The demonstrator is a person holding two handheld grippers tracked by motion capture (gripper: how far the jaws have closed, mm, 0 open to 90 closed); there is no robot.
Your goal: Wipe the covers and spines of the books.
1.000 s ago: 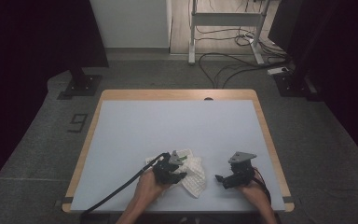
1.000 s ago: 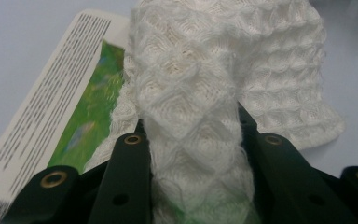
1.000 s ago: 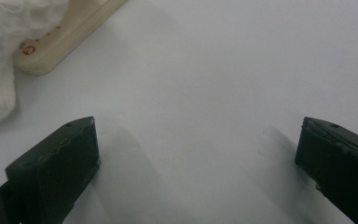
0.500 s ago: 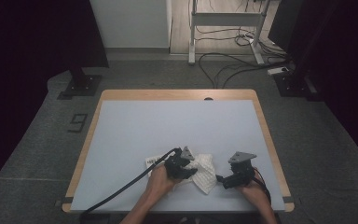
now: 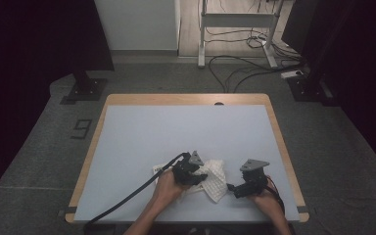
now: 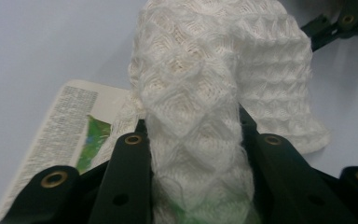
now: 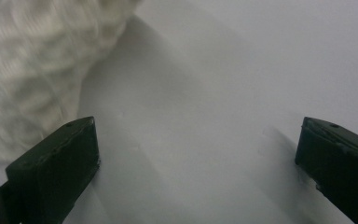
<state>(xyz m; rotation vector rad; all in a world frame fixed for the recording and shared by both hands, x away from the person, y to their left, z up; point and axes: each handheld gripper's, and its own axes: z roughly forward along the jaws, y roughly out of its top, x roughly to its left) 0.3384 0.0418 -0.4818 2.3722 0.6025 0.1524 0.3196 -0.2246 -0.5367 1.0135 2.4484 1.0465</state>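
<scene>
A white waffle-knit cloth (image 5: 216, 177) lies bunched near the table's front edge. My left gripper (image 5: 196, 175) is shut on a fold of the cloth (image 6: 198, 140), which bulges up between its black jaws. Under the cloth lies a printed paper label (image 6: 70, 126) with small text and a green patch. My right gripper (image 5: 236, 188) rests just right of the cloth, its jaws wide apart over bare table with nothing between them (image 7: 196, 154). The cloth's edge (image 7: 37, 70) sits just beyond its left jaw.
The light grey table top (image 5: 176, 132) has a wooden rim (image 5: 186, 99). A black cable (image 5: 127, 196) trails from the left gripper off the front left edge. Beyond the table stand a dark post base (image 5: 85, 88) and floor cables (image 5: 245, 63).
My left gripper has moved right and a little up, drawing the cloth with it toward the right gripper. The right gripper has stayed in place.
</scene>
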